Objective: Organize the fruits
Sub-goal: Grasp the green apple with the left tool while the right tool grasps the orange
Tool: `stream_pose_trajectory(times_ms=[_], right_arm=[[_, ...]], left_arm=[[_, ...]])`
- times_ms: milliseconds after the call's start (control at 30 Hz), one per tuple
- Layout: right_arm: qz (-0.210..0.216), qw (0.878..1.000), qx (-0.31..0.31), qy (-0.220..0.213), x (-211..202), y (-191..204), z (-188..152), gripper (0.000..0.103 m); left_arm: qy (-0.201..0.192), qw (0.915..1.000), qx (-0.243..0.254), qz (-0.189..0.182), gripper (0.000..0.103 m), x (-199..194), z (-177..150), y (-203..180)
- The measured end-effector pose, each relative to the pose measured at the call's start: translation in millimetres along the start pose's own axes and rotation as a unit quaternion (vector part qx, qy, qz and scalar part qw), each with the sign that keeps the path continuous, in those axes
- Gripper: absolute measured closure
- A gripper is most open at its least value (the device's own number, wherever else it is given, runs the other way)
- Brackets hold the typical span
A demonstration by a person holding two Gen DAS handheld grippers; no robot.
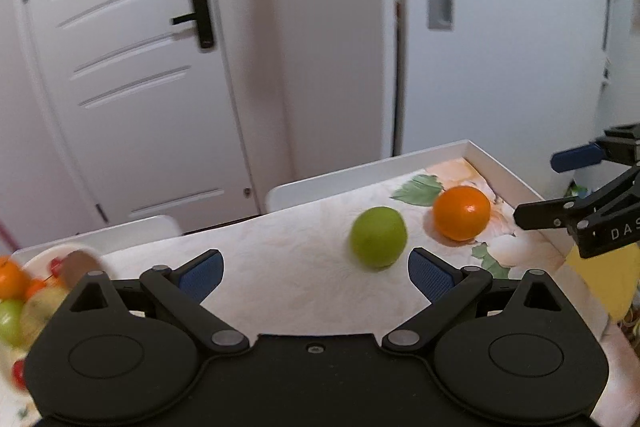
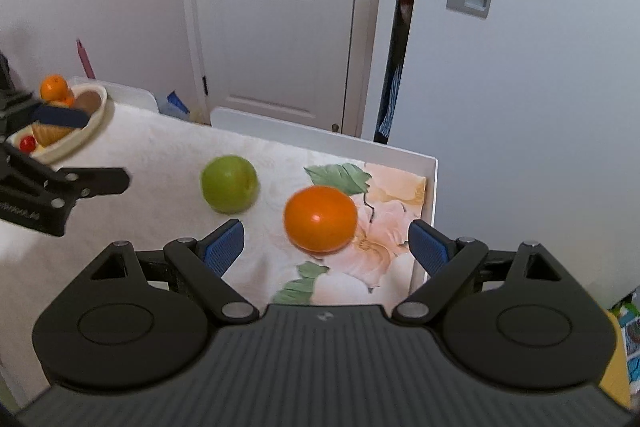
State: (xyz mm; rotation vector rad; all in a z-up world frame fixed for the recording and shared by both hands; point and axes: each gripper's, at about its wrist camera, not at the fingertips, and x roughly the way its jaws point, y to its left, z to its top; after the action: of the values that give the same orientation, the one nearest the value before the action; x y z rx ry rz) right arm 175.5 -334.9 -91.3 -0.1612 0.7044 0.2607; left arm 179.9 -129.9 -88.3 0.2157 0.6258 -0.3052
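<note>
Blue-padded left claw and right claw angle downward, both spread apart, gripping nothing.

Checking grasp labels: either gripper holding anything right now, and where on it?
Nothing is held. Left gripper and right gripper are both open and empty; the apple and orange lie free on the table.

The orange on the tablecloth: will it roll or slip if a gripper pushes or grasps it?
The orange looks round and lies loose on the tablecloth, so a push would probably roll it. Its skin shows a shiny highlight, so it may slip between pads.
</note>
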Motion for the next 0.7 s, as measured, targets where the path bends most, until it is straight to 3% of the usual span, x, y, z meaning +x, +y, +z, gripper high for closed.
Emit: stream_pose_trajectory(times_ms=[333,633,700], right_arm=[[0.024,0.999,-0.022,0.018,39.7,-11.0,-8.8,0.002],[0.039,0.998,-0.032,0.024,59.5,-12.6,-7.8,0.006],[0.041,0.998,-0.032,0.026,62.9,-13.0,-7.8,0.007]], left_arm=[[0.026,0.9983,0.031,-0.042,0.011,63.4,5.8,-24.9],[0.045,0.9968,0.039,-0.054,0.023,93.7,6.0,-33.2],[0.048,0.9966,0.04,-0.055,0.032,97.7,5.9,-34.3]])
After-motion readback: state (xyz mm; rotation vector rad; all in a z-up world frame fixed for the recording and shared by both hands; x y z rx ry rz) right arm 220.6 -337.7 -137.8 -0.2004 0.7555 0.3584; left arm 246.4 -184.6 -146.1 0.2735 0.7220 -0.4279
